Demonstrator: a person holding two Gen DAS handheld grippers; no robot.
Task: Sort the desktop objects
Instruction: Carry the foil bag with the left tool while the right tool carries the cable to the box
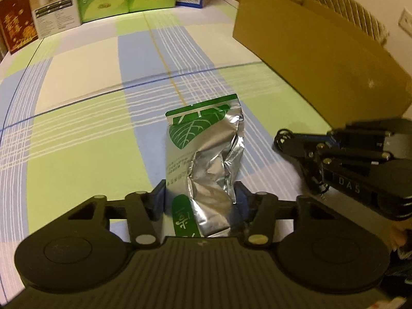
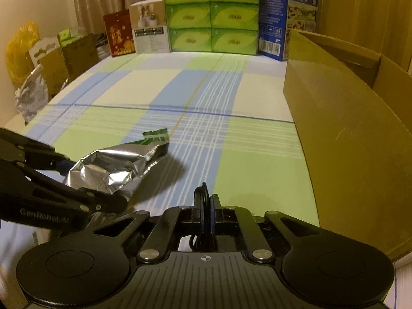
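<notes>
The left gripper [image 1: 199, 193] is closed on a crumpled silver foil pouch [image 1: 206, 154] with green leaf print, its fingers pressed against the pouch's lower sides. The pouch's near end is hidden behind the gripper body, and whether its far end touches the plaid tabletop [image 1: 90, 128] cannot be told; in the right wrist view the pouch [image 2: 116, 164] slants over its own shadow, apparently lifted. The printed text on it is too small to read.

The right gripper [image 2: 206, 206] has its fingers drawn nearly together on a coiled black cable [image 2: 199, 195], seen edge-on, so its length and plug are hard to make out. From the left wrist view the same cable [image 1: 283, 139] shows as a dark loop at the gripper's [image 1: 291, 141] tip, just beside the pouch.

An open cardboard box [image 2: 347, 128] stands on the right side of the tabletop, cut off by the frame; its inside is mostly hidden. Green tissue packs [image 2: 211, 13], a blue milk carton [image 2: 283, 18] and other boxes line the far edge. Another silver bag [image 2: 32, 95] stands off the left edge, partly cropped.
</notes>
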